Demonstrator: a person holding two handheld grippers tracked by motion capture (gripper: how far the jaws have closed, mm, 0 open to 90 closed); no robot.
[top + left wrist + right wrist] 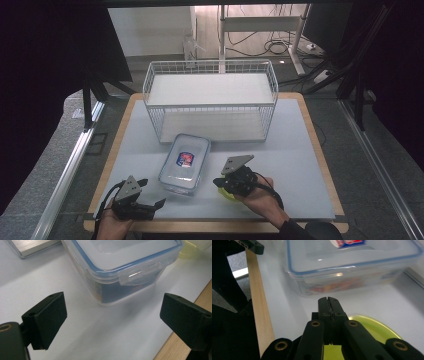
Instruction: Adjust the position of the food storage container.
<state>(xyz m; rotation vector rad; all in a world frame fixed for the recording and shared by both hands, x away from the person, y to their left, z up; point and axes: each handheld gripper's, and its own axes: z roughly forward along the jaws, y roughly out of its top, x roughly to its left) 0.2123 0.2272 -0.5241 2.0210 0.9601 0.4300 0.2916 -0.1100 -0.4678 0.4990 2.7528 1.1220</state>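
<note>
at the near left edge of the table [300, 130] the left gripper [150, 202] lies low with its jaws spread wide and nothing between them; the left gripper view has the box [120, 262] straight ahead of the gap, its near clasp facing the jaws and bare mat between. in the high view the box [184, 162] sits just right of and beyond that gripper, long axis running near to far with a slight lean to the right, lid on. near right, the right gripper [223, 186] has its jaws pressed together on the rim of a yellow-green dish [374, 327], which rests on the mat just right of the box's near end. the left gripper looks the freer to take the box: it is empty and lined up on the near short end, so a push forward would likely bring the jaws astride it. farther off, a wire rack [210, 100] stands beyond the box, its far end close to the rack's front.
</note>
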